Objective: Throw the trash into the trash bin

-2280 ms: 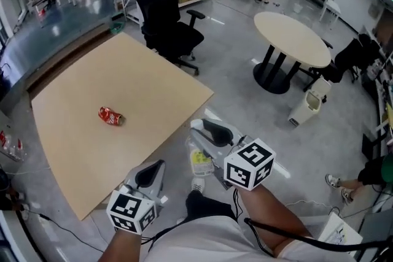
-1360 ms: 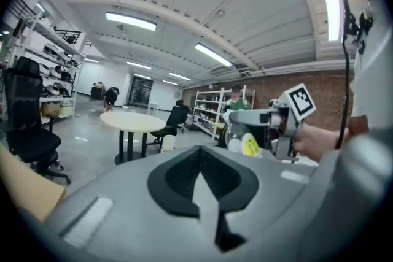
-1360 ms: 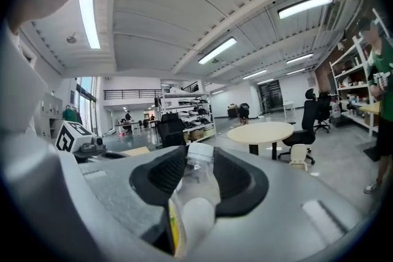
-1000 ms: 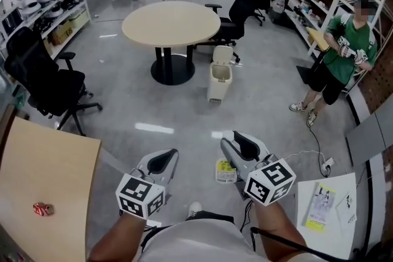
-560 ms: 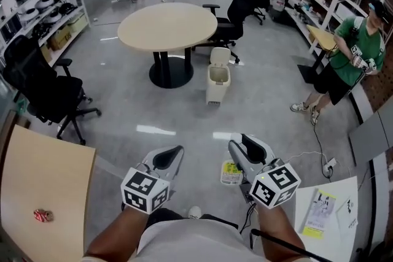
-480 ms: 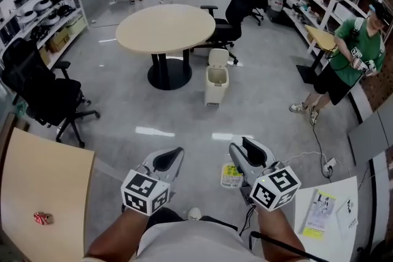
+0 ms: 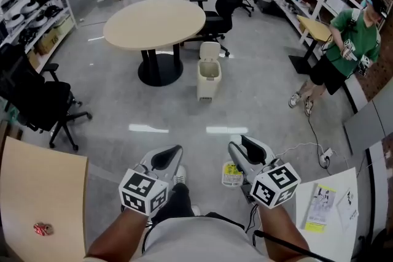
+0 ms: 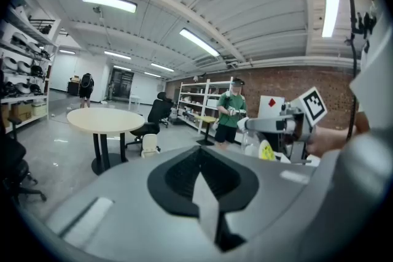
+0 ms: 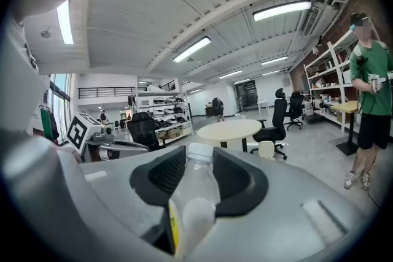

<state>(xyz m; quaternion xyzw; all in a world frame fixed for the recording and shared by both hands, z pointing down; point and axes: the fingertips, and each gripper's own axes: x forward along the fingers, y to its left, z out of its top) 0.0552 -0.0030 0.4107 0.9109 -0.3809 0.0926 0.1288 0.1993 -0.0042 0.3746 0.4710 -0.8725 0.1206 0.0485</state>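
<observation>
Red can [image 7: 42, 229] lies on wooden table [image 7: 37, 193] at far left; left gripper [image 7: 167, 157] has jaws pressed together, empty; trash bin [image 7: 209, 78] stands on the floor well ahead, beside round table [image 7: 153, 21]; right gripper [image 7: 247, 151] pinches a clear, yellow-labelled bottle [image 7: 231, 173].
</observation>
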